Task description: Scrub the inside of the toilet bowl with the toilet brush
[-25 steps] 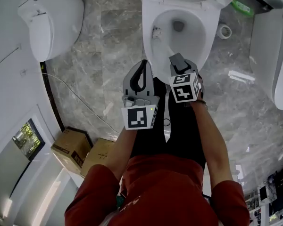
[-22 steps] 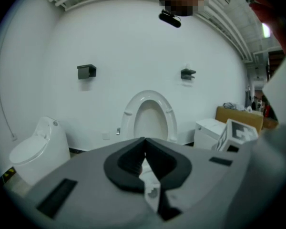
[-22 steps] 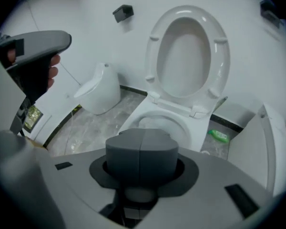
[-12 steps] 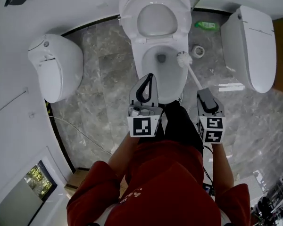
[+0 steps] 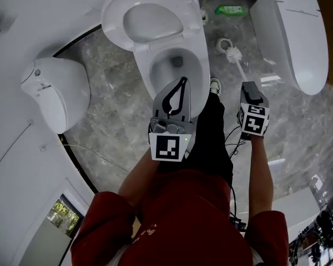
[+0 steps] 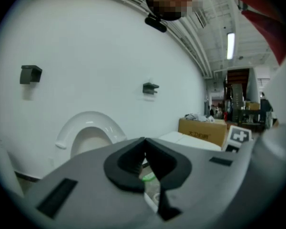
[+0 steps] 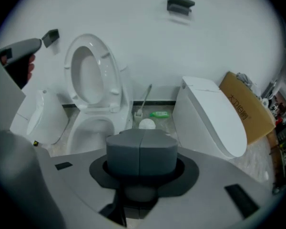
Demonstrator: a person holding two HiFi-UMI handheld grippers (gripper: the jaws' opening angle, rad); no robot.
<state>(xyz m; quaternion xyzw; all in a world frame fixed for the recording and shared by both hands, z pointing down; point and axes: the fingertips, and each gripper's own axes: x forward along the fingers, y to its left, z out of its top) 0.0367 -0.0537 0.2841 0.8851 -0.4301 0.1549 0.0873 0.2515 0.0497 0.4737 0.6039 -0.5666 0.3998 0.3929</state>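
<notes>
The white toilet [image 5: 202, 79] stands with its lid [image 5: 150, 21] raised; its bowl also shows in the right gripper view [image 7: 93, 130]. My right gripper [image 5: 250, 91] is shut on the handle of the toilet brush, right of the toilet. The white brush head [image 5: 233, 53] hangs over the floor beside the round brush holder [image 5: 222, 42], outside the bowl. Past the jaws, the brush head [image 7: 146, 124] shows in the right gripper view, where the right gripper [image 7: 141, 149] grips the handle. My left gripper [image 5: 182, 83] is shut and empty, above the bowl's front rim; its tips [image 6: 144, 141] touch.
A second toilet [image 5: 291, 32] stands at the right and a third [image 5: 58, 93] at the left. A green bottle [image 5: 229, 9] lies by the wall. A cardboard box [image 7: 245, 104] sits behind the right toilet. The person's legs and shoe [image 5: 215, 86] are at the bowl's front.
The brush has come out of the bowl, passed its right rim and now hangs over the floor by the holder. Both grippers rose and drew back; the right one swung right.
</notes>
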